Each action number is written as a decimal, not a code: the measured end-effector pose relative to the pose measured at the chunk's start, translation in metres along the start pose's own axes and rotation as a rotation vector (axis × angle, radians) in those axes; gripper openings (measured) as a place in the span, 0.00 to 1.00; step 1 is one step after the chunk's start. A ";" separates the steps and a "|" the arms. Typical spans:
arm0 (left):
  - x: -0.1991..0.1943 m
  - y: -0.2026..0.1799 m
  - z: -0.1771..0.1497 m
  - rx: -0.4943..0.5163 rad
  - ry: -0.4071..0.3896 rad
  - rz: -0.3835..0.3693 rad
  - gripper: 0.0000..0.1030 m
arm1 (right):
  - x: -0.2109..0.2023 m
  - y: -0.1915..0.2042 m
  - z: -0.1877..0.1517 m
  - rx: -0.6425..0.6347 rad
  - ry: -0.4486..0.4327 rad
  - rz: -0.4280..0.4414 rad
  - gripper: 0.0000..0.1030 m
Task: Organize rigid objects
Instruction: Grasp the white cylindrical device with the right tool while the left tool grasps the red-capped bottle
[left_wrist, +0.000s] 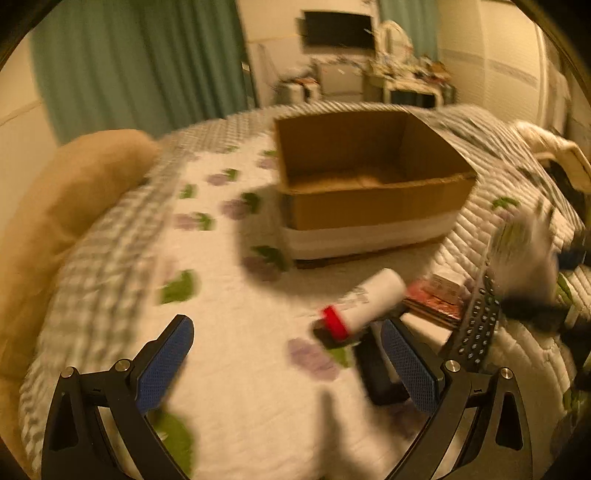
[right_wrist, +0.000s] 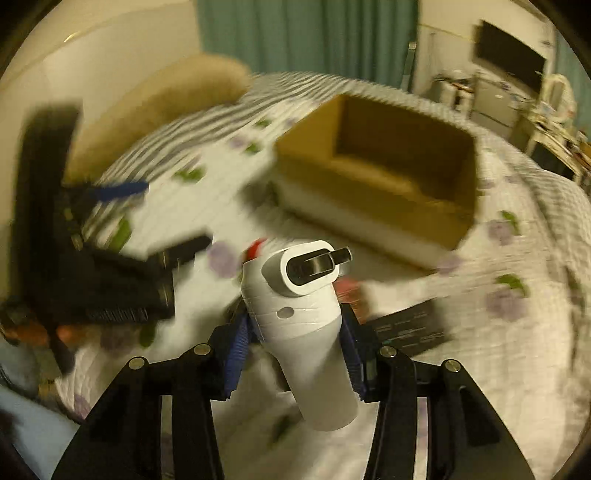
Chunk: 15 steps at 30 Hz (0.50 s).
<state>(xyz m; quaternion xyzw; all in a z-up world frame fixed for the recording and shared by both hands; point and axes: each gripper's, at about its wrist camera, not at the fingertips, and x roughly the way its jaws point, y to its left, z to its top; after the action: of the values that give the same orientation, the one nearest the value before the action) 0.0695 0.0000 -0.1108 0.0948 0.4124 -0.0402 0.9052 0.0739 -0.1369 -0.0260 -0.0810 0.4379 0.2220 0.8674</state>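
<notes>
Your right tool (right_wrist: 295, 332) is squeezing a white plastic bottle-shaped thing with a shiny metal piece on its top (right_wrist: 299, 306). The blue pads (right_wrist: 236, 354) press on both of its sides, and it sticks up and away from the tool, tilted a little.

Your left tool (left_wrist: 286, 354) is wide open with nothing between its blue pads (left_wrist: 166, 365). It hangs over the white quilted bed cover with purple and green flowers (left_wrist: 221, 369).

Just ahead of the left tool, a bit to its right, a white roller with a red ring and a black end (left_wrist: 364, 304) lies on its side on the bed. Past the right pad you can see a long black remote with many small buttons (left_wrist: 476, 325) — it is tilted up on its edge. Near it lies a flat red packet (left_wrist: 436, 299); it is too blurry to tell what it is.

Farther ahead of both tools sits an open brown cardboard box with a white band round its bottom (left_wrist: 369, 206). It looks empty inside.

To the left of the left tool, at the edge of the bed, is a big tan pillow (left_wrist: 74, 192). From the right tool's view, the blurry black shape on the left is your other tool, and a flat black card with small writing (right_wrist: 410, 328) lies on the bed just to the right of the bottle.
</notes>
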 end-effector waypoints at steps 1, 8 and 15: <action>0.008 -0.007 0.003 0.019 0.017 -0.011 1.00 | -0.003 -0.010 0.003 0.013 -0.006 -0.024 0.44; 0.076 -0.039 0.011 0.091 0.173 -0.048 0.96 | -0.005 -0.045 0.002 0.092 -0.011 -0.061 0.44; 0.092 -0.032 0.021 0.058 0.234 -0.119 0.47 | -0.006 -0.052 -0.006 0.113 -0.015 -0.049 0.44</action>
<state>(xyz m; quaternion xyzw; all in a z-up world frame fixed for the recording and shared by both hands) 0.1403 -0.0354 -0.1714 0.1004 0.5188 -0.0942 0.8437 0.0903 -0.1866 -0.0273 -0.0411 0.4410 0.1765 0.8790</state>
